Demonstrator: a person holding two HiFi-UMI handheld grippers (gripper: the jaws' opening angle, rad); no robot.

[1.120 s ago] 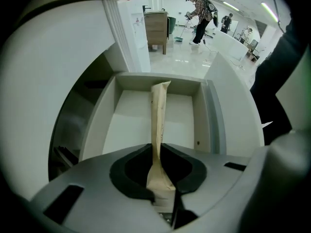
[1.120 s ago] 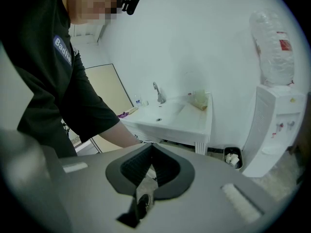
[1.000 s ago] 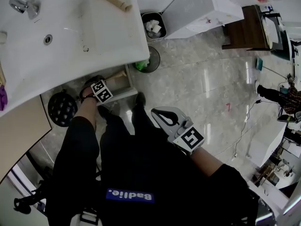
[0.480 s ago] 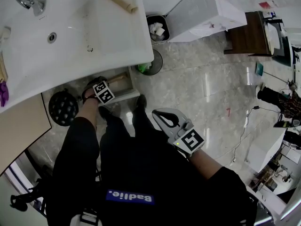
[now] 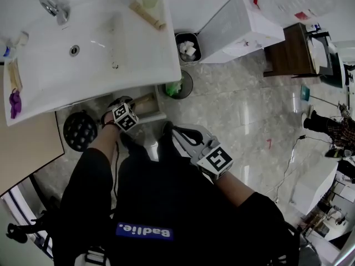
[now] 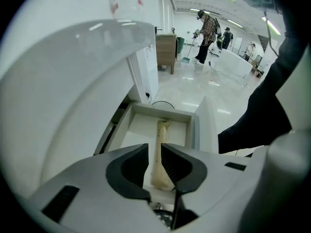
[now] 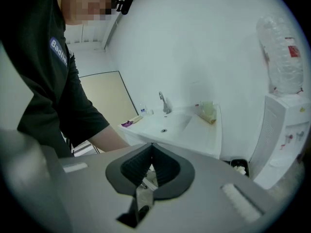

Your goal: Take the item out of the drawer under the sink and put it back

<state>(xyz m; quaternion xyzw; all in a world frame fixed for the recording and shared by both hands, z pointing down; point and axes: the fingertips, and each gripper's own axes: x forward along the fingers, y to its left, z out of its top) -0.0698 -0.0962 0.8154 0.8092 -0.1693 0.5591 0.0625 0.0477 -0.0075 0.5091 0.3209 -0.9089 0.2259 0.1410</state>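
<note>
Smooth beige bone-shaped stick (image 6: 162,132) in boxy white drawer (image 6: 136,130), flanked by left gripper (image 6: 155,147) fingers, narrowly apart, just opening; right gripper (image 7: 152,147) fingers together.

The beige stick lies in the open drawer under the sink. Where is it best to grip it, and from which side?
Probably the slim shaft of the beige stick, just past its thicker near end, coming from above with the jaws across its width. It lies flat, lengthwise in the drawer, with bare floor on both sides.
</note>
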